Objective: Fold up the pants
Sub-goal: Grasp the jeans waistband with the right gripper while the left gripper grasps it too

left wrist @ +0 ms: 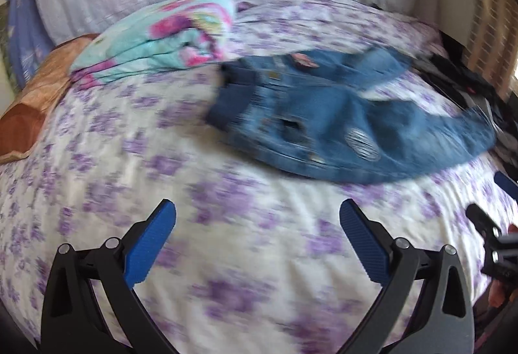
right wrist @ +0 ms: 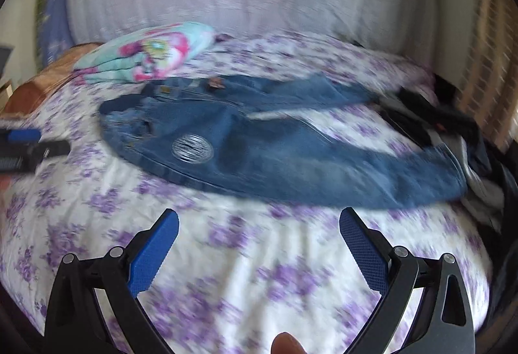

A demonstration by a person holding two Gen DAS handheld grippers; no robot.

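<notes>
Both grippers empty, jaws spread wide: left gripper (left wrist: 257, 224) and right gripper (right wrist: 259, 226) hover over bare sheet near the front edge of the bed (right wrist: 246, 273), nothing between the fingers. Jeans (right wrist: 278, 156) lie flat-ish across the middle of the bed, waistband toward the left edge, legs running to the right edge, a gap of sheet showing between the two legs; ripped patch on the near leg. Frames are motion-blurred, so seams are hard to read. Step in hand looks like the approach before the first fold. To do it well: left takes the waistband's near corner, right takes the near leg's hem, both pinch only one layer edge, lift low and lay the near leg onto the far one so seams line up, then smooth. Folded teal blanket (left wrist: 155, 39) sits just beyond the waistband, near the back-left corner; dark clothes (right wrist: 433, 114) heap at the right edge, touching the hems; keep clear of both. No containers in view.
</notes>
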